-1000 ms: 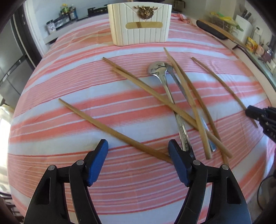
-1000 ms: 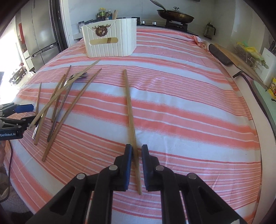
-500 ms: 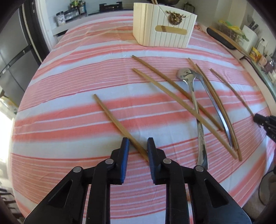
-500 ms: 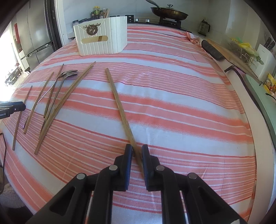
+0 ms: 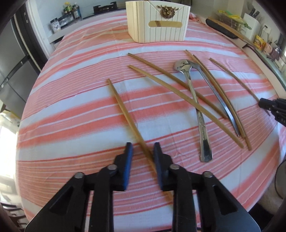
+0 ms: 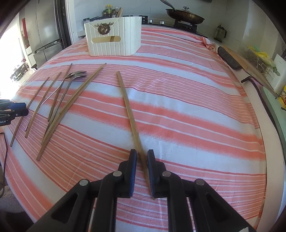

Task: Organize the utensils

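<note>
In the left wrist view, my left gripper (image 5: pixel 142 146) is closing its jaws on the near end of a wooden chopstick (image 5: pixel 123 108), and the pads press it. It points away over the striped cloth. My right gripper (image 6: pixel 142 153) is shut on the near end of another chopstick (image 6: pixel 127 107). Several loose chopsticks (image 5: pixel 180 96) and two metal spoons (image 5: pixel 194 100) lie crossed between the grippers. The white ribbed utensil holder (image 5: pixel 157 23) stands at the far side, also in the right wrist view as the holder (image 6: pixel 114 37).
A pink and white striped cloth (image 5: pixel 71 107) covers the round table. Behind it a counter holds jars, a pan on a stove (image 6: pixel 184 16) and a cutting board (image 6: pixel 250 67). A fridge (image 6: pixel 44 32) stands far left. The other gripper shows at each view's edge.
My left gripper went from wide open to shut on the chopstick, and the hand shifted so that chopstick now points further away. The right gripper kept its hold.
</note>
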`<state>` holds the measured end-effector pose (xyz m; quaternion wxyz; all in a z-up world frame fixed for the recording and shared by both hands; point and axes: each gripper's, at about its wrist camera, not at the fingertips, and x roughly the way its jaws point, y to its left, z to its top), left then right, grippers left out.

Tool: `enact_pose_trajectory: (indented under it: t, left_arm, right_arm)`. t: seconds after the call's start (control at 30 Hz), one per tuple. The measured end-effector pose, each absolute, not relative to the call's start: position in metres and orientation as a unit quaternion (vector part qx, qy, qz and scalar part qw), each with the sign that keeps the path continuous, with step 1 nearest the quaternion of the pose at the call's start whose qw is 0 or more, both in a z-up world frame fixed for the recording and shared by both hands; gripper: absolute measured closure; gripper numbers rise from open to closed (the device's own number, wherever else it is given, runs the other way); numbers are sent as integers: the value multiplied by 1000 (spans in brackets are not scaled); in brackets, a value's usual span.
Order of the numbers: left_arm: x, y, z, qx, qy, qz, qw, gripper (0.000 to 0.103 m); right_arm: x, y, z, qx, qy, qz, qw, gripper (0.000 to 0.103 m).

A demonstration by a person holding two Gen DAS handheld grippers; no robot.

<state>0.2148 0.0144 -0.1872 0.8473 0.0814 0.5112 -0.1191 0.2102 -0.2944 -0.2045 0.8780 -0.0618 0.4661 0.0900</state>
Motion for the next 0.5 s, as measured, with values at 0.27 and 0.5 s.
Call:
enact_pose_trajectory:
  t: [0.27, 0.5]
  left_arm:
    - [217, 39, -181, 90, 523, -117, 839, 83]
    - [254, 55, -169, 63, 538, -142, 828, 45]
  right_arm:
    - [205, -311, -201, -69, 510, 79, 854, 93]
    - [224, -316, -186, -37, 534, 122, 836, 71]
